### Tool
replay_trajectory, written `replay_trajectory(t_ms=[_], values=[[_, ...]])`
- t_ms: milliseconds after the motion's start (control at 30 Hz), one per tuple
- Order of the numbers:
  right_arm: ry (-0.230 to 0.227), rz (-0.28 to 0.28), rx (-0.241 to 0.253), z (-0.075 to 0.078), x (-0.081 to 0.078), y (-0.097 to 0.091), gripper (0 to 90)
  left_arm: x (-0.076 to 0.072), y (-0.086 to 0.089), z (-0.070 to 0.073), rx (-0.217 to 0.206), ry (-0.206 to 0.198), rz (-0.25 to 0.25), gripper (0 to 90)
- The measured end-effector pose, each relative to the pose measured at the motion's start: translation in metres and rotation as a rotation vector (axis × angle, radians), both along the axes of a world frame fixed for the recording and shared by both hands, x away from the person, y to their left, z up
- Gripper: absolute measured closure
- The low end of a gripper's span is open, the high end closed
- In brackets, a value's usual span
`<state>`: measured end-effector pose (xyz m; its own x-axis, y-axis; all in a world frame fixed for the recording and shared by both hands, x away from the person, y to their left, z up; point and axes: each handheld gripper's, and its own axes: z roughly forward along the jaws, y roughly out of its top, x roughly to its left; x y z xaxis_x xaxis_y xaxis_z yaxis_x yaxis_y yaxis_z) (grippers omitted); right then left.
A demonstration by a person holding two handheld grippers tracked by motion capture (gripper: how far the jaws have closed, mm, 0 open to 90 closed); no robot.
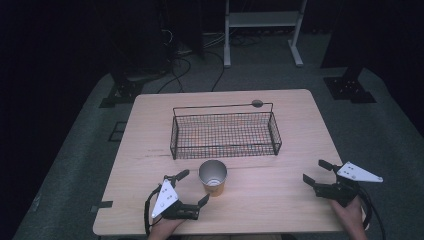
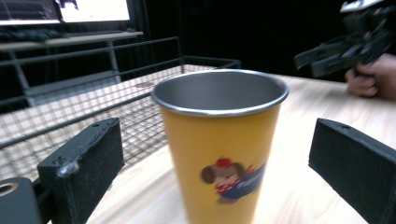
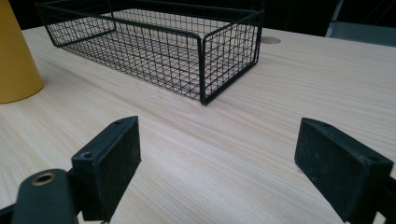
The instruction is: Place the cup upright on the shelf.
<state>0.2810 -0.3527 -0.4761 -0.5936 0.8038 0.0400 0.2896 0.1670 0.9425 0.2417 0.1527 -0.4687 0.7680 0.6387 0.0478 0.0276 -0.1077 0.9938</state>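
A yellow metal cup [image 1: 213,178] with a cartoon print stands upright on the wooden table [image 1: 280,200], just in front of a black wire basket [image 1: 224,131]. My left gripper [image 1: 194,187] is open, its jaws either side of the cup [image 2: 220,140] without touching it. Near the table's right edge my right gripper [image 1: 316,172] is open with nothing between its jaws. In the right gripper view the cup [image 3: 14,60] sits at the far left and the basket [image 3: 159,42] lies ahead, while that gripper [image 3: 233,172] hovers over bare wood.
The basket [image 2: 84,107] is empty and takes up the table's middle. A small round grey disc [image 1: 257,103] sits on the table behind it. Beyond the table are a white stand [image 1: 262,30], cables and dark equipment bases on grey floor.
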Motion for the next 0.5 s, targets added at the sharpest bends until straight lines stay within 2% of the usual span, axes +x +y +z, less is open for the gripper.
replay_trajectory(t_ms=[33, 100, 267, 367, 500], values=[[0.0, 0.0, 0.002, 0.0, 0.0, 0.0, 13.4, 0.0, -0.001, 0.0, -0.005, 0.003, -0.004, 2.3], [0.001, 0.001, 0.004, 0.0, 0.0, 0.0, 13.4, 0.0, -0.007, 0.0, 0.019, -0.005, -0.016, 2.4], [0.0, 0.001, 0.0, 0.0, 0.0, 0.0, 13.4, 0.004, -0.012, -0.001, 0.024, 0.01, -0.009, 2.3], [0.0, 0.003, 0.003, 0.0, 0.0, 0.0, 13.4, 0.005, -0.014, -0.001, 0.045, 0.002, -0.007, 2.3], [0.002, 0.004, -0.004, 0.0, 0.0, 0.001, 13.4, 0.011, -0.019, -0.001, 0.066, 0.015, -0.007, 2.3]])
